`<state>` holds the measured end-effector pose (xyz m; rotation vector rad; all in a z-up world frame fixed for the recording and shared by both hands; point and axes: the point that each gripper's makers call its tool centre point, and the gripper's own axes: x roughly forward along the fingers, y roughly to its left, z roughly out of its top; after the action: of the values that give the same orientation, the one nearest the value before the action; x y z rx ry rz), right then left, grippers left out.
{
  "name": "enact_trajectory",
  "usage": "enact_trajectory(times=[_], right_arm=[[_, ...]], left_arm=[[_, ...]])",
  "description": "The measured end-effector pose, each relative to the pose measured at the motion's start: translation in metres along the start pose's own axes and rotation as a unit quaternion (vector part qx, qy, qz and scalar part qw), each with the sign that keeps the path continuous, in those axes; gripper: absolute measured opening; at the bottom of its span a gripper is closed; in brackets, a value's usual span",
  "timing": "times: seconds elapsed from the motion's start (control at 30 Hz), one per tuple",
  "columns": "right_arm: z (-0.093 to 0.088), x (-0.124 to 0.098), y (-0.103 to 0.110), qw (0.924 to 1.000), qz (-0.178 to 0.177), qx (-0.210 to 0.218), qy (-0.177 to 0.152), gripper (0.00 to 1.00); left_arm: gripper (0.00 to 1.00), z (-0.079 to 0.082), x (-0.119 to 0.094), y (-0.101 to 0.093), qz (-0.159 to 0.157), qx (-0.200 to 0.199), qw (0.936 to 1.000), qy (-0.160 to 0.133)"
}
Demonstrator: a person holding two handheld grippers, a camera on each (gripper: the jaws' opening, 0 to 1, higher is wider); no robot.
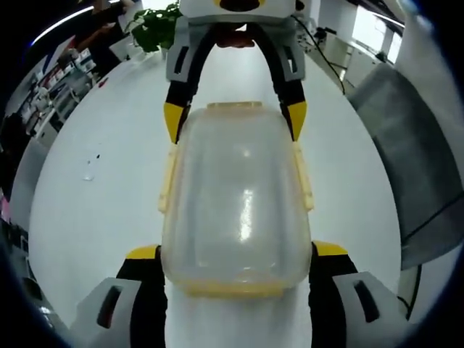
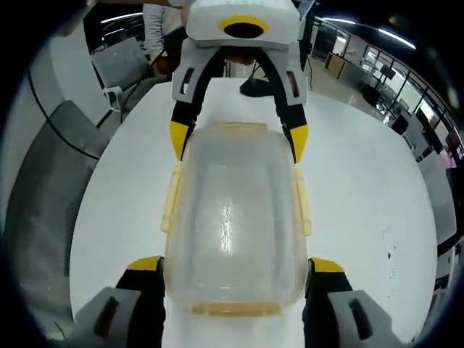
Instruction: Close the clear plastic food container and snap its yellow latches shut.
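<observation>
Counter (image 1: 94, 217): spreading white and bare under everything, running off towards grey chairs and office clutter at the far edges.

Container (image 1: 239, 196): sitting flat on the counter, clear lid already lying on top, lined up lengthwise between the two grippers; in the right gripper view (image 2: 232, 217), showing the same way from the opposite end.

Left gripper (image 1: 237, 255): straddling the near end of the container, jaws spread wide, one yellow tip on either side of the rounded corner, seeming just beside the walls rather than pinching them.

Right gripper (image 2: 236, 270): mirroring that at the other end, jaws likewise spread and bracketing the container; appearing in the left gripper view at the far end (image 1: 235, 120), tips by the far corners.

Latches: four pale yellow flaps, one per side; long-side flap (image 1: 168, 180) and its twin (image 1: 303, 176) appearing to flare outward, so judged not yet snapped; near end flap (image 1: 233, 289) and far one (image 1: 235, 106) harder to judge.

Step in hand: lid seemingly seated, latching about to start.

Next move: probably calling for pressing each flap down against the container wall until it clicks, while steadying the container from the other end.

Writing: no brand, label or readable text anywhere.
</observation>
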<state>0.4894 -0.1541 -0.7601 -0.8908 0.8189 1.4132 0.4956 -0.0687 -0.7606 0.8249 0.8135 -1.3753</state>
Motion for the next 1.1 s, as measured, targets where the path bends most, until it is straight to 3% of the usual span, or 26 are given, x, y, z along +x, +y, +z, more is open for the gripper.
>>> enact_trajectory(times=[0.2, 0.23, 0.3, 0.33, 0.4, 0.67, 0.93, 1.1], right_arm=[[0.002, -0.002, 0.011, 1.0000, 0.004, 0.003, -0.003, 0.79], [0.003, -0.004, 0.009, 1.0000, -0.009, 0.000, 0.001, 0.80], [0.012, -0.007, 0.010, 0.9995, -0.013, 0.019, -0.023, 0.91], [0.014, -0.007, 0.010, 0.9990, -0.017, 0.032, -0.027, 0.99], [0.007, -0.010, 0.012, 0.9994, -0.024, 0.024, 0.002, 0.99], [-0.004, -0.015, 0.022, 0.9991, -0.029, 0.026, 0.014, 0.99], [-0.009, -0.027, 0.027, 0.9976, -0.052, 0.046, 0.002, 0.99], [-0.006, -0.034, 0.032, 0.9946, -0.065, 0.078, -0.024, 0.99]], left_arm=[[0.80, 0.004, -0.003, -0.012, -0.005, 0.015, 0.9999, 0.006], [0.81, 0.007, -0.005, -0.012, 0.001, 0.026, 0.9997, 0.001], [0.91, 0.008, -0.006, -0.011, 0.013, 0.017, 0.9998, 0.001], [1.00, 0.009, -0.008, -0.004, 0.039, 0.017, 0.9991, 0.004], [0.99, 0.009, -0.010, -0.008, 0.039, 0.025, 0.9989, 0.008], [0.99, 0.008, -0.017, -0.014, 0.058, 0.024, 0.9979, 0.015], [0.99, 0.007, -0.025, -0.024, 0.075, 0.009, 0.9971, 0.010], [0.99, 0.008, -0.031, -0.030, 0.089, -0.015, 0.9960, 0.002]])
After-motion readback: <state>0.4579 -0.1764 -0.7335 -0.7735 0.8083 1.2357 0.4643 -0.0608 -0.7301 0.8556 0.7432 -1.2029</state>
